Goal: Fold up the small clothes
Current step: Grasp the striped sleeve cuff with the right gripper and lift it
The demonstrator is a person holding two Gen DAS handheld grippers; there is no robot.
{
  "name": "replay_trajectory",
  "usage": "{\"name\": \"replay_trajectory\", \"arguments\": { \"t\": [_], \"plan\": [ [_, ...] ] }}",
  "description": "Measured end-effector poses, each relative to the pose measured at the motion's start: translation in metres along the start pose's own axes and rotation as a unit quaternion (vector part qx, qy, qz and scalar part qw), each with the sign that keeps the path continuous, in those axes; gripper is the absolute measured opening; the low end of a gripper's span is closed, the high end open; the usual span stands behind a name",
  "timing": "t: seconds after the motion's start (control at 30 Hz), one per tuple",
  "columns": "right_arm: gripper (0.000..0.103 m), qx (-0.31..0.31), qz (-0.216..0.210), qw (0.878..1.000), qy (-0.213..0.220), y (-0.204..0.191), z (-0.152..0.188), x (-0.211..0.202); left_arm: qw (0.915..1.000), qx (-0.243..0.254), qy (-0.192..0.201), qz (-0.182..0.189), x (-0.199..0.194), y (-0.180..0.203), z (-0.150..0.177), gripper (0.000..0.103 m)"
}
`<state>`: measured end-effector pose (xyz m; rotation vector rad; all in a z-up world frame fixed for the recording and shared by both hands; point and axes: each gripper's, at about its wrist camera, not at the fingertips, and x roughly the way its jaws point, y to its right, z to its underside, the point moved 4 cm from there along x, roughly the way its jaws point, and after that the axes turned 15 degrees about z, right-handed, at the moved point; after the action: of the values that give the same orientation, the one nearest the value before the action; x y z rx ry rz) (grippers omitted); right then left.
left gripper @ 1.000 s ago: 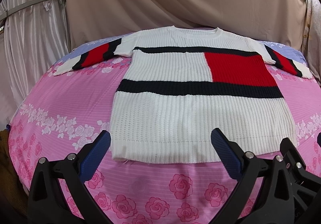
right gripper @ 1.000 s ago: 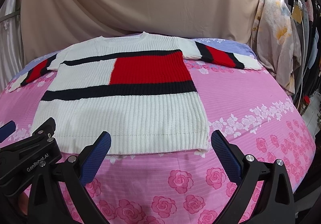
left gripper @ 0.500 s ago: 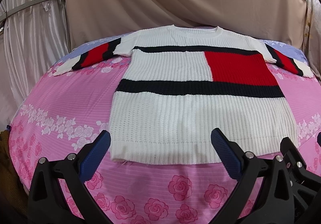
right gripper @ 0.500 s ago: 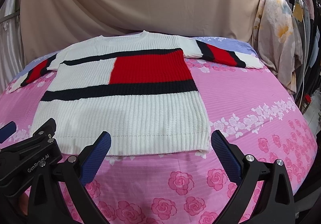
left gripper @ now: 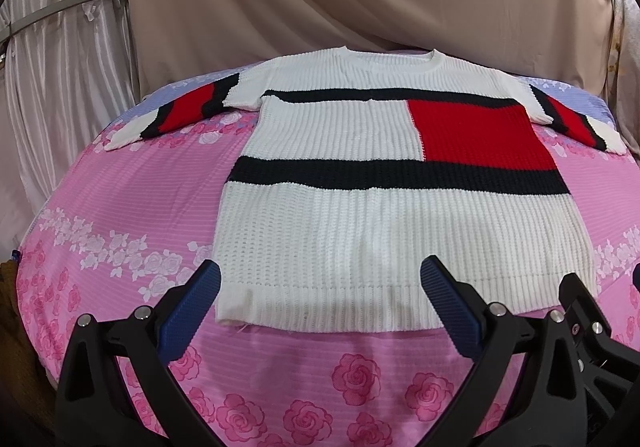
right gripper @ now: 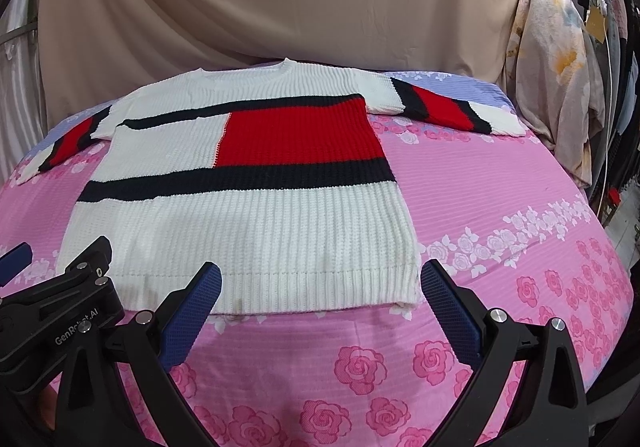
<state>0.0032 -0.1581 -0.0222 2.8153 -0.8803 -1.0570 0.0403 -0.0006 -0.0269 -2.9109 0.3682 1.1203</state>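
At twelve o'clock from both of your grippers, the sweater (left gripper: 400,183) lies face up and flat on the bed (left gripper: 120,207), neck toward the far curtain, hem nearest you, and both sleeves stretched straight out to nine and three o'clock. That spread-out lay looks deliberate: with nothing bunched or doubled, every edge you need for a first fold is in plain sight, so folding has not begun. Your left gripper (left gripper: 320,299) hangs released, fingers wide apart, just short of the hem, with the sweater's lower left corner beside its left finger. Your right gripper (right gripper: 320,299) is likewise released and empty, its right finger just beside the lower right corner (right gripper: 412,299) of the hem. Holding them side by side along the near edge, one toward each corner, suits a two-handed pickup of the hem, or a reach outward to the sleeves; I cannot say which you intend. Around the garment the pink rose-print sheet is bare. A beige curtain (right gripper: 280,7) hangs at twelve o'clock behind the bed, and draped cloth (right gripper: 556,87) hangs at about two o'clock in the right view, well apart from the work.
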Motion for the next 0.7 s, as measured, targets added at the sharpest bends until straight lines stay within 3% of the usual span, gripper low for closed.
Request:
{"name": "replay_trajectory", "arguments": {
  "t": [0.57, 0.7],
  "plan": [
    [0.098, -0.01, 0.002, 1.0, -0.011, -0.007, -0.008, 0.016, 0.9999, -0.004, -0.01, -0.002, 0.014, -0.001, -0.005, 0.098],
    [0.098, -0.016, -0.001, 1.0, 0.003, -0.002, -0.016, 0.021, 0.9999, -0.002, -0.01, 0.007, 0.018, -0.001, -0.012, 0.098]
  ]
}}
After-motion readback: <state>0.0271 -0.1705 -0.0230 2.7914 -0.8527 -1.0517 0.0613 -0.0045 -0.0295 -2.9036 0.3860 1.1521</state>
